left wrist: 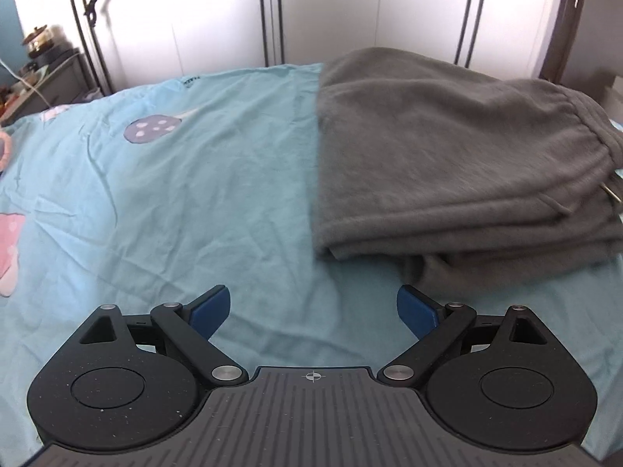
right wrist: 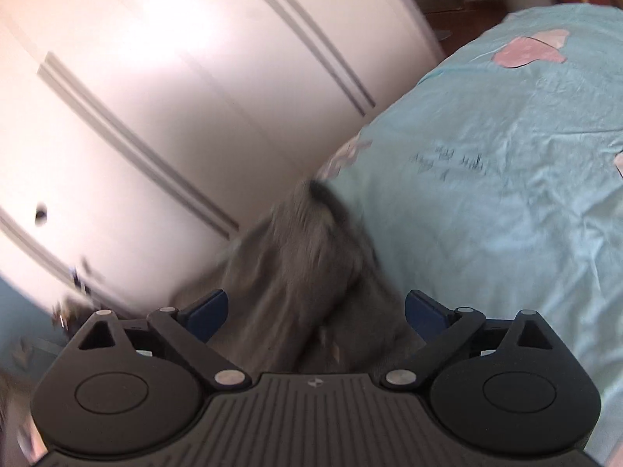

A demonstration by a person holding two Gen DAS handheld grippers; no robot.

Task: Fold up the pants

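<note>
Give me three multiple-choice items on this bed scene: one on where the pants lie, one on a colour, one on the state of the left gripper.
1. In the left wrist view, the pants lie
A. ahead and to the right of the gripper
B. between its fingers
C. on the floor

2. The bedsheet is
A. white
B. light blue
C. red

3. The left gripper is
A. shut on the pants
B. shut on the sheet
C. open, holding nothing

Answers:
1 A: the folded grey pants sit right of centre, beyond the fingertips.
2 B: the bedsheet is light blue with pink and purple shapes.
3 C: the left gripper has its blue pads wide apart over bare sheet.
</note>
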